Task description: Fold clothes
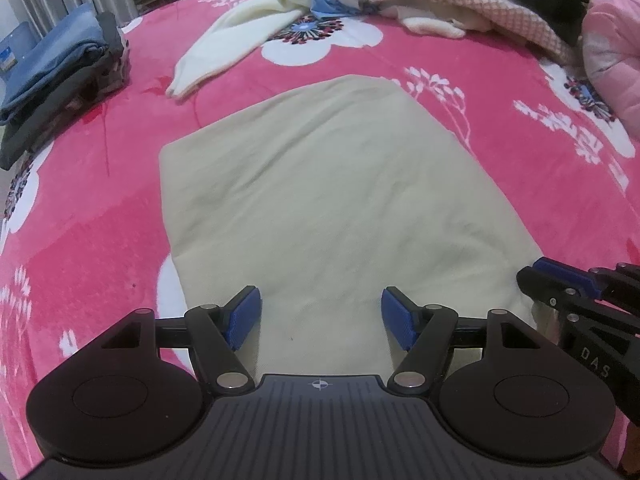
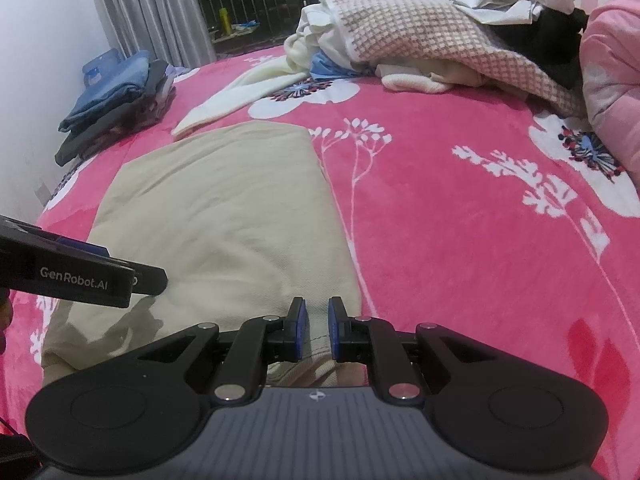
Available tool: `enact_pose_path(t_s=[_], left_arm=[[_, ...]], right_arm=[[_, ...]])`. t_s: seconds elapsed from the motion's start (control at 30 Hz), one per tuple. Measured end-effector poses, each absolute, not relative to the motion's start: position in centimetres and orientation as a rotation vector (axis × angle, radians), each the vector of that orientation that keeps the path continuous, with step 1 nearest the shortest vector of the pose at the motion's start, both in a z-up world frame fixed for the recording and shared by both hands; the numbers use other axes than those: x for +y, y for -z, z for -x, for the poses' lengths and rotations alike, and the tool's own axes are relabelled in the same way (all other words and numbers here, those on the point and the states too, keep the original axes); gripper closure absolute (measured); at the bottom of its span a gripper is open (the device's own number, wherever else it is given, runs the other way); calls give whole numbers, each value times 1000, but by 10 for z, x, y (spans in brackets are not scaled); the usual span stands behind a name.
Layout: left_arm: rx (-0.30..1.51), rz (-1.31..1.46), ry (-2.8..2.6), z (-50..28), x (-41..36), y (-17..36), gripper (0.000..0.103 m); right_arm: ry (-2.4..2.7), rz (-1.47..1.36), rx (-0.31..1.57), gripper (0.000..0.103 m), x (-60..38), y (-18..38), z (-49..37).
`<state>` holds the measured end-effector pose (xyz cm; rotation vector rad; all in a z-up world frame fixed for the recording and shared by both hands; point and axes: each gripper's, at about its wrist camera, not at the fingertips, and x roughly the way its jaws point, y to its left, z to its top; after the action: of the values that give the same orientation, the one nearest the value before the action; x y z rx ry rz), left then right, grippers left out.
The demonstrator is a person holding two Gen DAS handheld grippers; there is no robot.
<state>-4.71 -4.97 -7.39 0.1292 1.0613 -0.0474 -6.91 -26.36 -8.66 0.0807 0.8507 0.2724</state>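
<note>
Left tongs point(image 1: 321, 318) gape over beige garment point(image 1: 320, 184); right tongs point(image 2: 317, 330) pinch its edge.

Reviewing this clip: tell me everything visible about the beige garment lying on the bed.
The beige garment is a plain, soft woven-looking cloth, folded into a rough rectangle with light creases. It lies flat on the pink floral blanket, apart from the cream sweater beyond it. The right tool pinches its near hem, seam visible between the pads. The left tool hangs open over the near edge.

Black hand-held gripper point(image 1: 321, 316), blue ribbed pads point(image 1: 243, 317), silver pivot screws.
</note>
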Motion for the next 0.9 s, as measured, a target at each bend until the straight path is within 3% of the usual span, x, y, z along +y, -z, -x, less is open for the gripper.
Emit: enact_pose_path(t_s=[0.43,0.63,0.9], left_arm=[[1053,-166,43,48,-54,75,34],[1064,-170,49,47,-54,77,34],[1058,-164,52,48,-53,76,33]], right_arm=[[-325,-125,738,88,-269,52,39],[-332,-62,878,88,-259,96,15],[-368,-47,790,88,-244,52,-11]])
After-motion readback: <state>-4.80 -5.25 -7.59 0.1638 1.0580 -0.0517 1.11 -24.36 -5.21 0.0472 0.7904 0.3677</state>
